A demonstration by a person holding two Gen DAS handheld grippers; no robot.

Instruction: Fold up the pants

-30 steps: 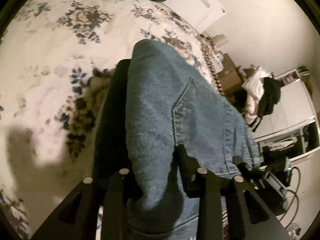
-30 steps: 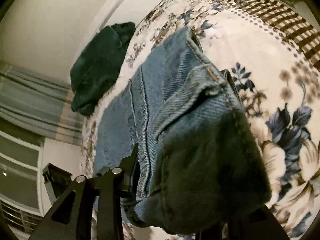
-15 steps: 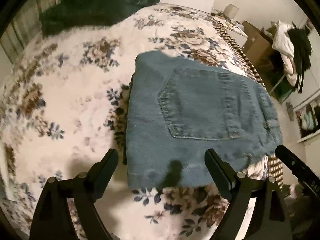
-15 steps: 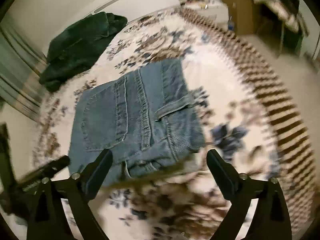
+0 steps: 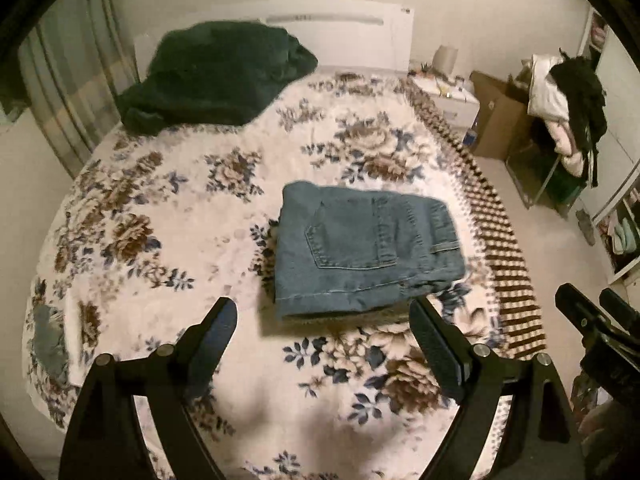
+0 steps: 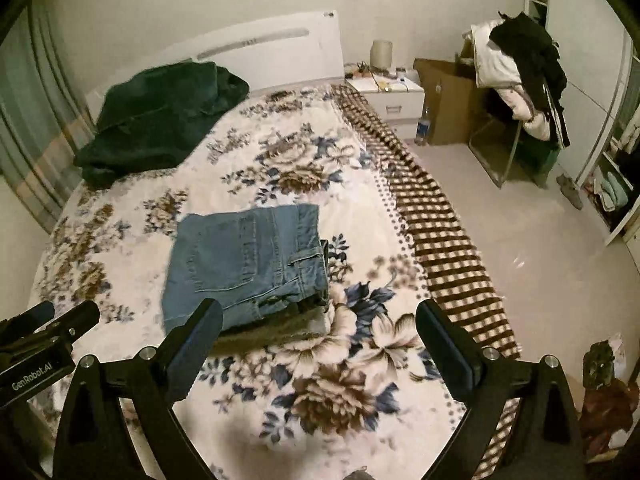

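The blue jeans [image 5: 360,248] lie folded into a flat square on the floral bedspread [image 5: 168,240], back pocket up. They also show in the right wrist view [image 6: 248,264]. My left gripper [image 5: 324,320] is open and empty, held back above the near edge of the jeans. My right gripper [image 6: 318,324] is open and empty, also drawn back, with the jeans ahead and to the left. The right gripper's body [image 5: 600,332] shows at the right of the left wrist view; the left gripper's body [image 6: 40,340] shows at the left of the right wrist view.
A dark green blanket [image 5: 216,76] lies bunched by the white headboard [image 5: 340,28]. A brown checked border [image 6: 432,216] runs along the bed's right side. Beyond it are a nightstand [image 6: 392,96], a cardboard box [image 6: 448,100] and a chair heaped with clothes [image 6: 520,72].
Both grippers let go of the jeans, opened, and pulled back and up from the bed. The jeans now rest folded on the bedspread.
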